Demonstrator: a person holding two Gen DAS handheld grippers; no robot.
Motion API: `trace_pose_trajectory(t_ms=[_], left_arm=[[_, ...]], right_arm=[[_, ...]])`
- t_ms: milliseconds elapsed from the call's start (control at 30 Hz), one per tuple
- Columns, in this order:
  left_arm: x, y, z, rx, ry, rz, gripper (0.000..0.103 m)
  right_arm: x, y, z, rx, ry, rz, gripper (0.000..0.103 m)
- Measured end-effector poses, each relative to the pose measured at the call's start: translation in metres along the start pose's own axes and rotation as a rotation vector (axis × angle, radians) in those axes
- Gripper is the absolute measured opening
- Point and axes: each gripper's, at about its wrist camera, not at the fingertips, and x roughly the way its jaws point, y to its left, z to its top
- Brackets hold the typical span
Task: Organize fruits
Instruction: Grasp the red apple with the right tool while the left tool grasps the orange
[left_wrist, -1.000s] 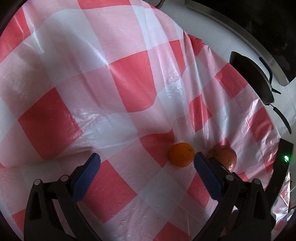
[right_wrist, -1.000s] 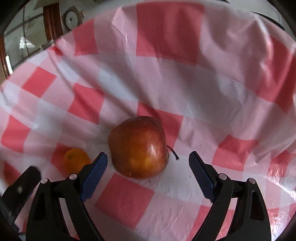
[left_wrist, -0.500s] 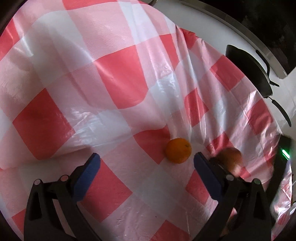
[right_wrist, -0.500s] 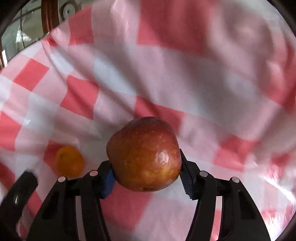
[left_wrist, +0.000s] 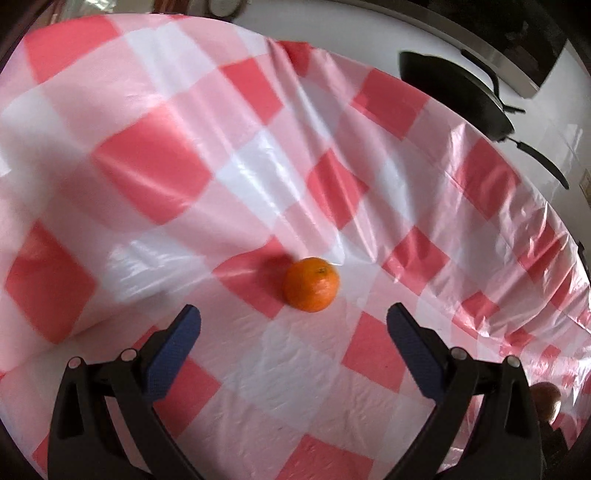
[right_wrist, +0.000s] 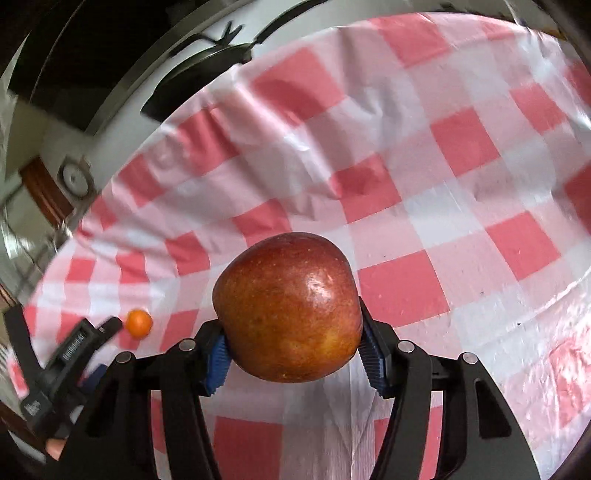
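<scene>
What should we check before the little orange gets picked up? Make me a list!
1. Left tool open wide enough for the orange: ok.
2. Orange sitting free on the checked cloth, nothing touching it: ok.
3. Orange lined up between the left tool's fingers: ok, just ahead of the tips.
4. Right tool holding the apple firmly: ok.
5. A place to put the fruit: cannot tell, none in view.
</scene>
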Motion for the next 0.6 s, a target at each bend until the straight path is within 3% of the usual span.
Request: trace_pose_trajectory(t_ms=[200, 367, 433, 500, 600], left_arm=[[0.03, -0.021, 0.01, 0.121, 0.069, 0.03, 0.085], [0.049, -0.027, 0.018, 0.163, 0.119, 0.063, 0.082], [0.054, -0.027, 0.021, 0.168, 0.13, 0.076, 0.075], [0.058, -0.029, 0.022, 0.201, 0.132, 0.106, 0.06], [0.061, -0.031, 0.024, 0.222, 0.136, 0.112, 0.056]], right_arm=[[0.002, 0.009, -0.002, -0.041, 0.005, 0.035, 0.058], [0.002, 0.006, -0.003, -0.034, 0.014, 0.038, 0.058], [0.002, 0.006, -0.003, -0.035, 0.014, 0.039, 0.058], [0.003, 0.006, -0.002, -0.034, 0.016, 0.038, 0.058], [0.003, 0.007, -0.002, -0.035, 0.019, 0.038, 0.058]])
